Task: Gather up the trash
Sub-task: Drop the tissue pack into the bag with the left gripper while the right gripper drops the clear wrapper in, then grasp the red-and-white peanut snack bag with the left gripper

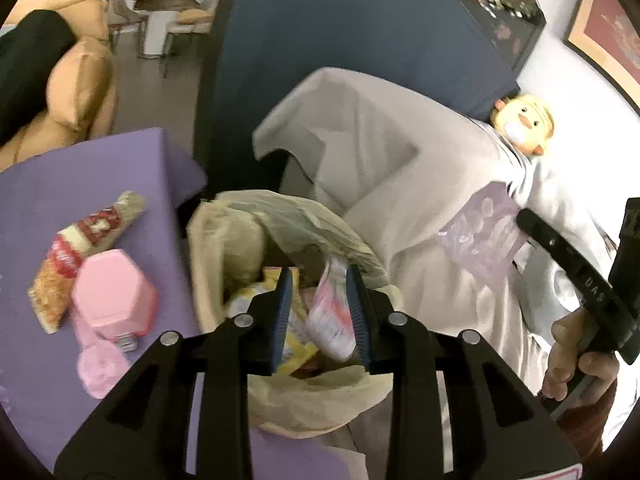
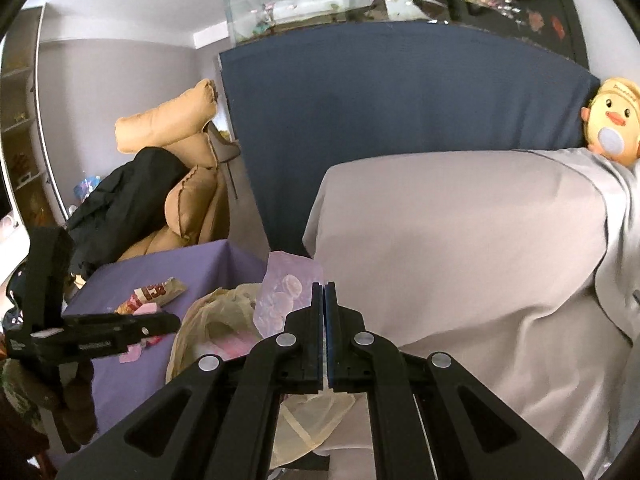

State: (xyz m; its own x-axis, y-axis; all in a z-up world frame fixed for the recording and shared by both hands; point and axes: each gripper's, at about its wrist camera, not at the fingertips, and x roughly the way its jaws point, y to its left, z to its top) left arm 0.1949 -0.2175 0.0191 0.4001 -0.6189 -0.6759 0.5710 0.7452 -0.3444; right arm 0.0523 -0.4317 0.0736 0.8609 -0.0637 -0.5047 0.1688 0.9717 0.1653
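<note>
Both wrist views look down closely; both share the trash bag (image 1: 280, 216) (image 2: 208, 312).

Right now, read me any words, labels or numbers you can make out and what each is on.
"DAS": on the black handle of the right gripper, seen from the left wrist; any letters after it are unclear.
Red and white snack wrapper on the purple table: large white letters, too blurred to read.
Duck toy: writing on its cap, too small to read.
Pink bottle: no readable label.
Left gripper's black body: small print, blurred.
</note>
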